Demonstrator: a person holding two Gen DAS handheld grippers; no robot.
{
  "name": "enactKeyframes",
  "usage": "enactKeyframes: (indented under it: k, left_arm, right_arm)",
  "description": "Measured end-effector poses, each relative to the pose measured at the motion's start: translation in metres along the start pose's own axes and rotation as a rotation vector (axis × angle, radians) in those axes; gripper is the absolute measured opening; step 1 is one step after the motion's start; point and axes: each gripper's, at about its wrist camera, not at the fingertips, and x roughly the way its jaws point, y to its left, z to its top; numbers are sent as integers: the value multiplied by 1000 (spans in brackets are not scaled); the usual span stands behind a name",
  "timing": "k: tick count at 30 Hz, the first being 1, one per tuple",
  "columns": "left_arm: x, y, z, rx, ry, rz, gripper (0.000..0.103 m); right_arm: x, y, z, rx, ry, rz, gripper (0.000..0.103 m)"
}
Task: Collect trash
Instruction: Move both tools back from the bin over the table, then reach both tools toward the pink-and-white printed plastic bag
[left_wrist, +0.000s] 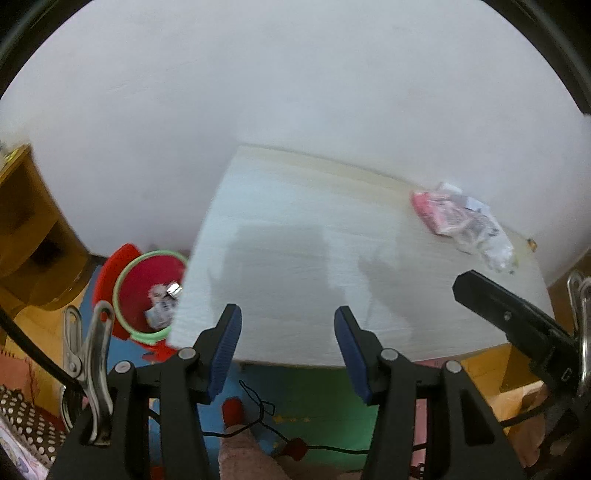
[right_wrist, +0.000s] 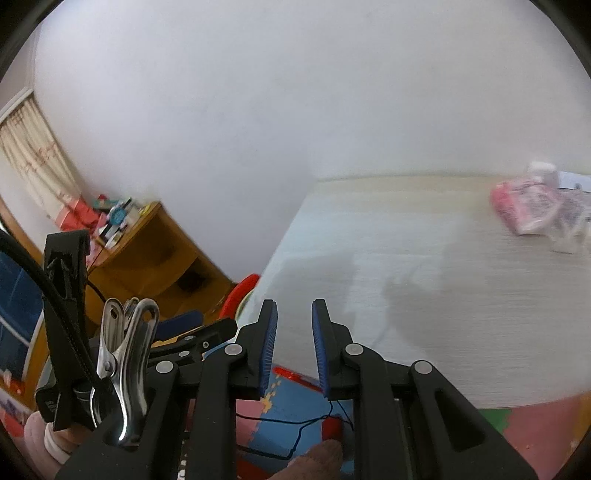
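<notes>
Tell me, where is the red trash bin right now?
In the left wrist view the red trash bin stands on the floor at the lower left, beside the table's left edge, with some trash already inside.

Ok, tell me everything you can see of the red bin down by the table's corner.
The red bin stands on the colourful floor mat beside the table's near-left corner, partly hidden by the tabletop. It looks like plastic: round, with a pale green rim ring and a red lid tipped open behind it. Inside lie a few crumpled wrappers, whitish with print, one shiny. Neither gripper touches it. In the right wrist view only a red sliver shows.
</notes>
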Motion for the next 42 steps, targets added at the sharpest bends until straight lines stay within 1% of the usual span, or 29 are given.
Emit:
enactKeyframes:
  k: [5, 10, 16, 20, 23, 25, 28, 36, 42]
  left_arm:
    - [3, -43, 17, 45, -8, -44, 55]
    - [10, -77, 32, 103, -9, -85, 55]
    - [34, -108, 55, 165, -11, -149, 55]
    - [51, -121, 68, 191, 15, -179, 55]
    - [65, -133, 77, 221, 30, -176, 55]
    - [74, -138, 82, 224, 46, -174, 55]
    - [88, -144, 89, 220, 62, -177, 55]
    - [123, -157, 101, 166, 94, -149, 55]
    - [143, -164, 105, 121, 107, -114, 55]
  right_arm:
    - [-31, -34, 7, 47, -48, -41, 23]
    - [-53, -69, 12, 111, -98, -95, 24]
    - [-68, -101, 22, 169, -143, -180, 24]
    - [-69, -119, 29, 183, -154, -235, 24]
    - [-70, -134, 34, 207, -165, -263, 24]
    - [-68, -144, 39, 221, -170, -287, 24]
    - [-63, -160, 46, 245, -157, -300, 24]
    - [-47, -206, 70, 234, -104, -351, 24]
    - [-29, -249, 88, 235, -60, -356, 24]
